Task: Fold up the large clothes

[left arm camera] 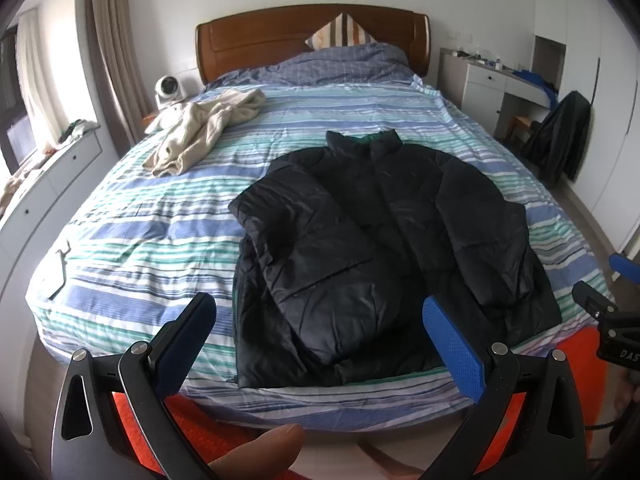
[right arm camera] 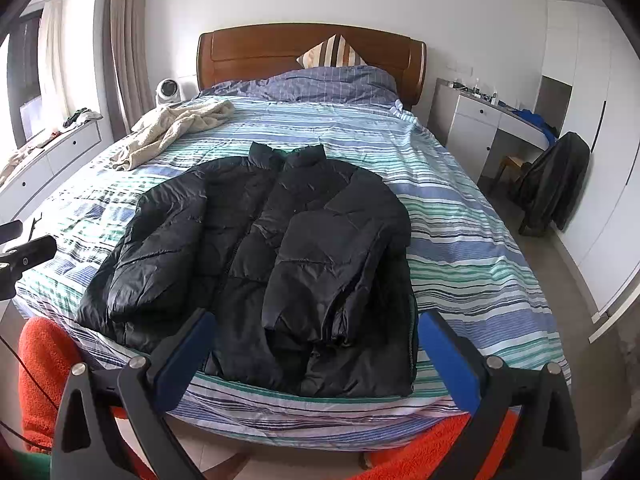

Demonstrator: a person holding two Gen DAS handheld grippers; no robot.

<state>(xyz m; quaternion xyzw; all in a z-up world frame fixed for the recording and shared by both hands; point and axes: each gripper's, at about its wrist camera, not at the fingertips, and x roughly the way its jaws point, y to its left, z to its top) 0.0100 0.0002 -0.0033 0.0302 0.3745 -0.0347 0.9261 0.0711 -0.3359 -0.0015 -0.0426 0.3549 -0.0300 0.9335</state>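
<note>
Black, slick quilted nylon is lying front-up on the near half of the bed [left arm camera: 132, 240]: the jacket [left arm camera: 384, 240], collar pointing far toward the headboard [left arm camera: 256, 36], hem sitting at the near edge. Both sleeves are lying folded in over the body.

The left gripper [left arm camera: 320, 344] is hanging released, jaws wide apart and grasping nothing, just short of the hem; the right gripper [right arm camera: 316, 356] is doing the same, spread and empty, above the near edge.

The risk is lying in the fabric itself. Puffy filling is likely pushing back, so a folded sleeve may be springing open once the body is lifted. The shell looks slippery, and a shallow pinch could be sliding off it. The hem is resting right at the mattress edge, so a tug nearward could be dragging the jacket off. A beige garment [left arm camera: 200, 128] is lying far left, well apart.
</note>
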